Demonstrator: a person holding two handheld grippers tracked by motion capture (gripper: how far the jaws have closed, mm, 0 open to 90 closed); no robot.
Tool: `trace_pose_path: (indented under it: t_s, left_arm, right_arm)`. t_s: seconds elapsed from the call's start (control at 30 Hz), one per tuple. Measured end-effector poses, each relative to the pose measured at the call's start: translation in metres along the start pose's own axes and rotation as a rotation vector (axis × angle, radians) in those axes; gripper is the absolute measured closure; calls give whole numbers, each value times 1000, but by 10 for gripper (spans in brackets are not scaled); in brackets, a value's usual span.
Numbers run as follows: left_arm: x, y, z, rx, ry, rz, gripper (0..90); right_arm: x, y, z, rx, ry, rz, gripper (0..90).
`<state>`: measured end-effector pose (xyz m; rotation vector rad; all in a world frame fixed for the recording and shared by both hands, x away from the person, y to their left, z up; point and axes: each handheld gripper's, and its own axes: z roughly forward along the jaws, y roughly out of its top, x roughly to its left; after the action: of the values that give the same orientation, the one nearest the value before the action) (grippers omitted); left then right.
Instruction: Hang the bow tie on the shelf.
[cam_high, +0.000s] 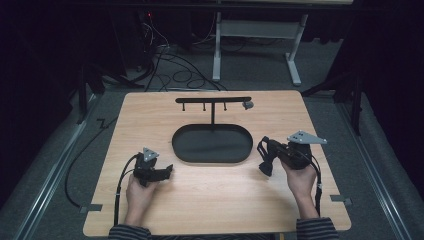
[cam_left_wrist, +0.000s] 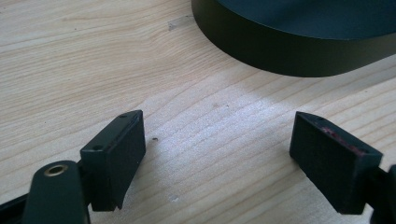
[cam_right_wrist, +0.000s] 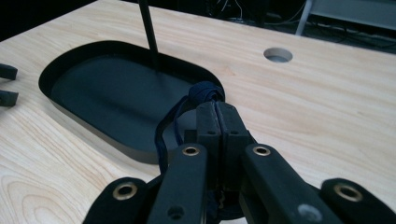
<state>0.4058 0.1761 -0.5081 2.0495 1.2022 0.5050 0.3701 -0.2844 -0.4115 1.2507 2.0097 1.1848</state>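
So my right claw is clamped tight on a dark blue cord, some kind of thin looped band, knotted or bunched at the tips with the rest hanging slack below. It sits just off the right end of the black oval tray, a bit above the table. My left claw is wide open and holding nothing, parked low over the wood near the tray's left end.

Worry from here: the cord is soft and floppy, so the loop could sag shut or twist before it gets onto one of the small pegs under the bar of the stand. That stand is a skinny post with a thin crossbar, and I think a bump could rock it.

Tray looks like matte metal with a low rim; the table is pale smooth woodgrain.
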Motion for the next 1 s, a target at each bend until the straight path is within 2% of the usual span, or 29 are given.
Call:
trace_pose_path:
  t_s: [0.4,1.0]
  left_arm:
    - [0,0,0,0,0,0,188]
    - [0,0,0,0,0,0,188]
  right_arm:
    - [10,19,6,-15,9,-43,900]
    - [14,34,16,-27,14,-52,900]
